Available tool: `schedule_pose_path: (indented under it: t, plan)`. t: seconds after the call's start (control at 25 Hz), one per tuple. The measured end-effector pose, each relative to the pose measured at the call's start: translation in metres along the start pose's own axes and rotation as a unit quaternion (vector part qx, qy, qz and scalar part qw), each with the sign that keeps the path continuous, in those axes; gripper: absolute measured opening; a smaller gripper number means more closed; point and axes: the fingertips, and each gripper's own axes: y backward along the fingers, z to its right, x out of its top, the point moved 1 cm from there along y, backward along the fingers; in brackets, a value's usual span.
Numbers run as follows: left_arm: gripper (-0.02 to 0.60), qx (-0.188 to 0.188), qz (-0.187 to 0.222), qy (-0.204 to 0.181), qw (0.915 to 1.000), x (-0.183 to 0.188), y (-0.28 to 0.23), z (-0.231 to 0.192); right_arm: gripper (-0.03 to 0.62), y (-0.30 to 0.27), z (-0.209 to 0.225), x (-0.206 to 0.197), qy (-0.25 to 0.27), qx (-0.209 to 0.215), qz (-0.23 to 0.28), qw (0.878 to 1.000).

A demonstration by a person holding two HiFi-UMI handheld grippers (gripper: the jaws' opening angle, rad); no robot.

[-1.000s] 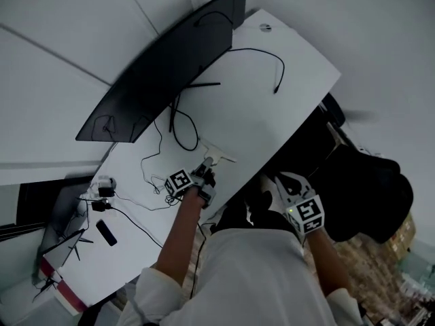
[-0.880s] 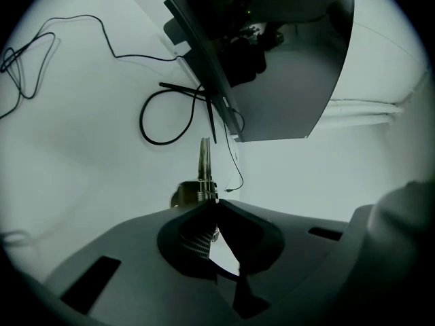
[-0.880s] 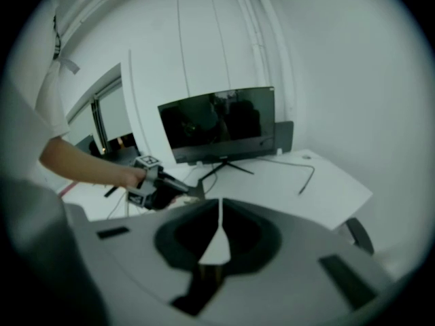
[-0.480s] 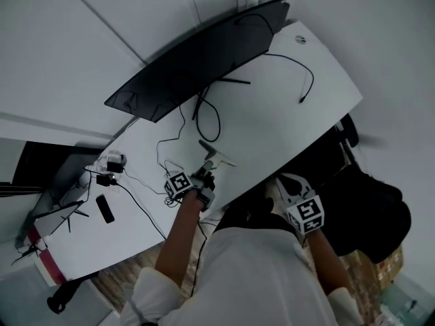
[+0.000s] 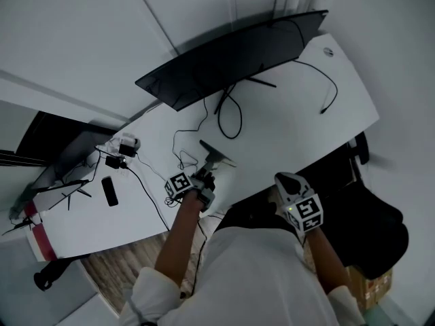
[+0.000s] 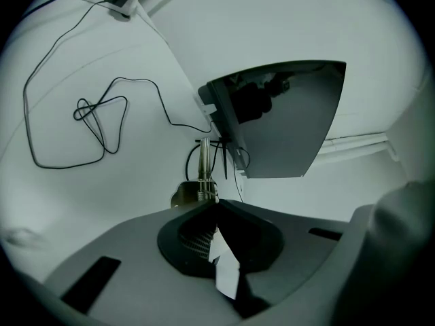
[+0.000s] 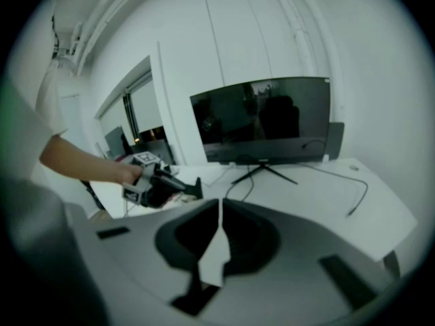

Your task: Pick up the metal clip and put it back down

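Since the earlier frames, the head view has swung. The desk and the monitor now lie further right and more level in the frame. My left gripper and the metal clip keep the same place and the same relation to each other. My right gripper has scarcely shifted.

State of the left gripper: the jaws are brought together, with only a thin seam between them. The clip's sprung end sits right at the jaw tips. I judge the clip to be gripped by its near end, with the rest projecting forward.

State of the right gripper: the jaws are closed with nothing between them. It is held in front of my body, off the desk's front edge and well apart from the clip.

Position of the clip: over the desk, near the front edge and beside a loose cable. No view shows whether it is clear of the surface or resting on it.

Governing relation: the clip's long axis runs in line with the left jaws, pointing away from me toward the monitor stand. The left gripper is the nearer one. Setting the clip down calls for lowering along this line and then parting the jaws.
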Motion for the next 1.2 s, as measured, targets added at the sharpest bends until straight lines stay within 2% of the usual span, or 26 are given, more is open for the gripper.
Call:
schedule_pose_path:
  t: [0.48,1.2]
  plan:
    - [0.037,0.013,-0.002,0.015,0.9998,0.011,-0.001,-0.046,0.034,-0.033,-0.012,-0.006,0.002,0.020,-0.030,0.999]
    - [0.037,0.045,-0.026,0.037,0.9980,0.016,-0.024,-0.105,0.034,-0.055,-0.018,-0.019,-0.011,0.014,-0.062,0.998]
